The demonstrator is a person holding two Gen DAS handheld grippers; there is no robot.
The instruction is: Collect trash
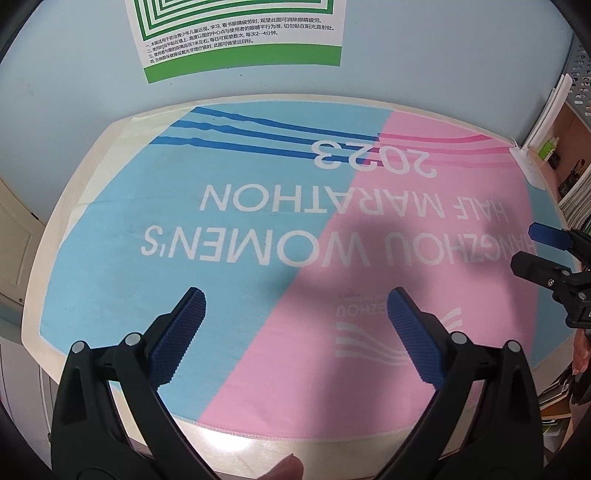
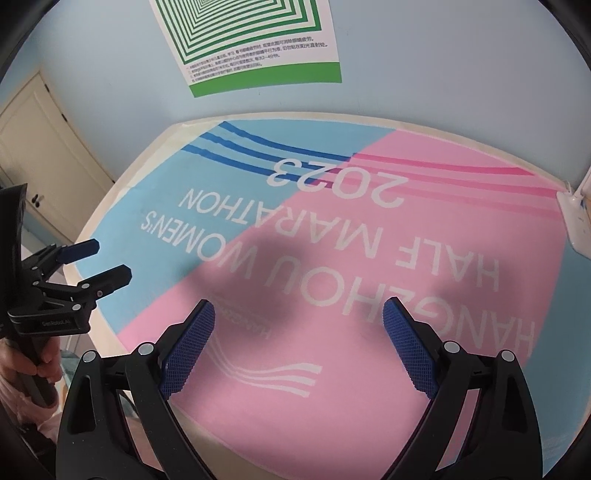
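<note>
The wall (image 1: 74, 92) is pale blue. A poster (image 1: 240, 33) with green squares and small black writing hangs on it. Below the wall is a pale desk (image 1: 85, 177), and its bare rim shows at the left and near edges. A big cloth (image 1: 258, 229) lies flat on the desk and covers most of it. One side of the cloth is blue and the other is pink. White words on it read upside down: "2023", "MARATHON", "WOMEN'S". Dark blue and pink stripes run along its far edge.

A white box (image 1: 528, 166) sits on the far right corner of the desk, touching the cloth. Past it on the right is a shelf (image 1: 569, 177) with books. In the right view a cream door (image 2: 48, 147) is at the left.

The left gripper (image 1: 295, 299) hangs over the cloth, above the line where blue meets pink. Its blue fingers (image 1: 181, 332) are spread wide apart and grip nothing. The right gripper (image 2: 299, 310) hangs over the pink side. Its fingers (image 2: 192, 343) are also spread wide and grip nothing. Each gripper shows at the edge of the other's view, side by side. Soft shadows fall on the pink part under them.

No trash can be seen on the cloth or the desk in either view.
</note>
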